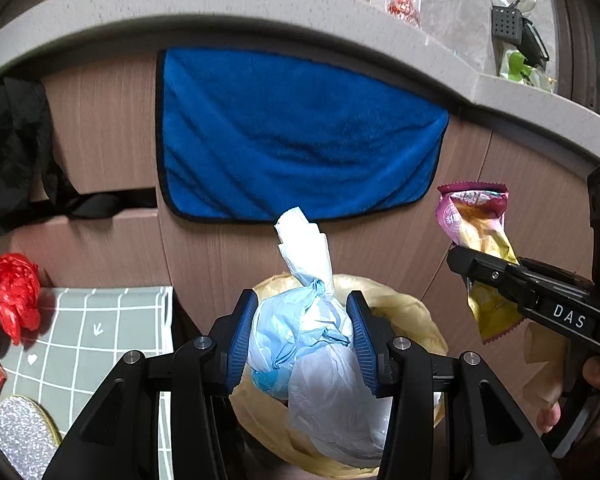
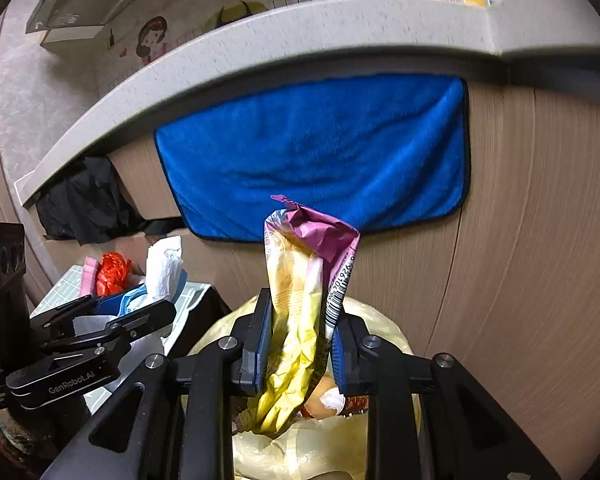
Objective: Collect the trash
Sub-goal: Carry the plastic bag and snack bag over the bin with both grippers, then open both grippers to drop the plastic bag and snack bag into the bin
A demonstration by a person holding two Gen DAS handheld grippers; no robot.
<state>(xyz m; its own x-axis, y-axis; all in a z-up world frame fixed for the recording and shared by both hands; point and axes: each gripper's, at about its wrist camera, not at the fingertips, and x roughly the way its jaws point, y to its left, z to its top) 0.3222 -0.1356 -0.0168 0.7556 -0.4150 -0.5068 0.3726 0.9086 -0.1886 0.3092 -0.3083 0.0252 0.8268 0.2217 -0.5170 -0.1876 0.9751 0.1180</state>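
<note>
A bin lined with a yellow bag [image 2: 384, 332] stood below both grippers, against the wood-grain cabinet [image 2: 520, 240]; it held an eggshell [image 2: 326, 398] and mixed scraps. The left gripper [image 1: 302, 326] was clamped on a knotted pale-blue and white plastic bundle [image 1: 300, 340] directly over the bin. The right gripper [image 2: 300, 340] was clamped on a crumpled yellow and magenta snack wrapper [image 2: 300, 280], which stood upright above the liner.

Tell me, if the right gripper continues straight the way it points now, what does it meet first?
Probably the wooden cabinet front just below the blue towel, though depth is unclear.
</note>
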